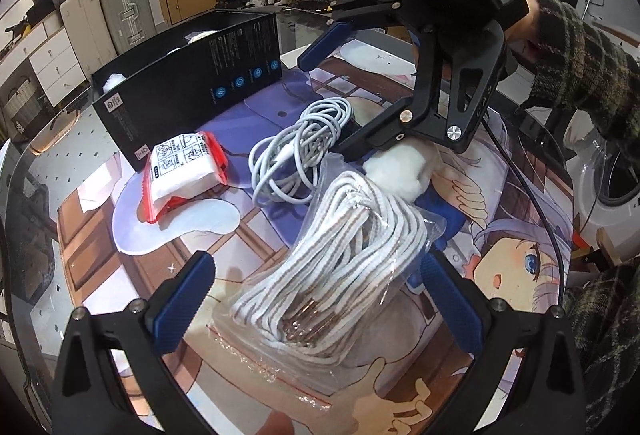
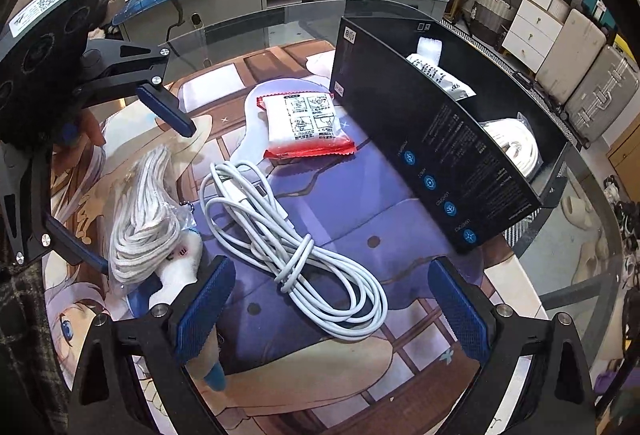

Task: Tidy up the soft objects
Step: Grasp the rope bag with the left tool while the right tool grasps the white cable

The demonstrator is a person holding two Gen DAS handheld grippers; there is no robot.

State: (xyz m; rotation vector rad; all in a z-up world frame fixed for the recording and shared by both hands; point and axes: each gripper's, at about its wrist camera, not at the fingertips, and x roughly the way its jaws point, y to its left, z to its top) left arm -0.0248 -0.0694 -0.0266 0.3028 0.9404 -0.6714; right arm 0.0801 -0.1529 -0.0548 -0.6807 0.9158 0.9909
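A bagged bundle of white-and-brown laces point(image 1: 340, 259) lies on the printed mat, between the fingers of my open left gripper point(image 1: 316, 299); it also shows in the right wrist view point(image 2: 140, 219). A coiled white cable point(image 2: 292, 239) lies between the fingers of my open right gripper point(image 2: 332, 307); it also shows in the left wrist view point(image 1: 296, 151). A white plush toy point(image 1: 400, 171) sits under the right gripper's lower finger. A red-edged white packet point(image 2: 308, 123) lies beyond. A black box point(image 2: 432, 155) holds several white soft items.
The printed mat point(image 2: 352, 207) covers a round glass table point(image 2: 560, 267). Suitcases point(image 1: 120, 7) and drawers stand behind the box. The right gripper's body point(image 1: 440, 75) hangs over the mat's far side in the left wrist view.
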